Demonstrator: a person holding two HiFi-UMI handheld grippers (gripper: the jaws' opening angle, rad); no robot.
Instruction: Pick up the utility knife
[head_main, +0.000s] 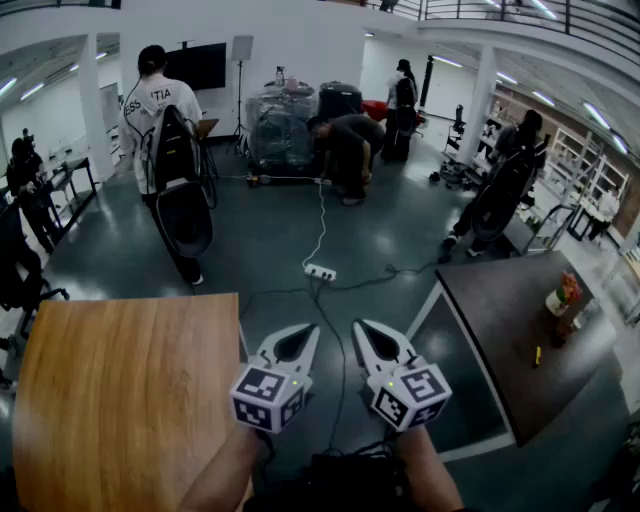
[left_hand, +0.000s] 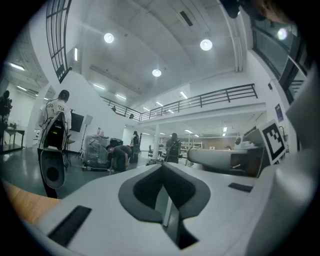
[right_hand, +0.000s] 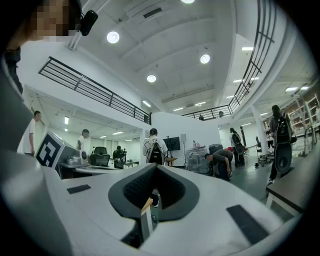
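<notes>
A small yellow object (head_main: 537, 355), possibly the utility knife, lies on the dark table (head_main: 500, 320) at the right; it is too small to tell for sure. My left gripper (head_main: 312, 330) and right gripper (head_main: 359, 326) are held level side by side over the floor, between the two tables and far from that object. Both are shut with nothing between the jaws. The left gripper view shows my left gripper (left_hand: 162, 167) closed against the open hall. In the right gripper view my right gripper (right_hand: 154, 167) is closed too. Neither gripper view shows a knife.
A wooden table (head_main: 120, 400) fills the lower left. A pot of red flowers (head_main: 563, 293) stands on the dark table. A power strip (head_main: 320, 272) and cables lie on the floor ahead. Several people stand or bend further back near a wrapped pallet (head_main: 280, 125).
</notes>
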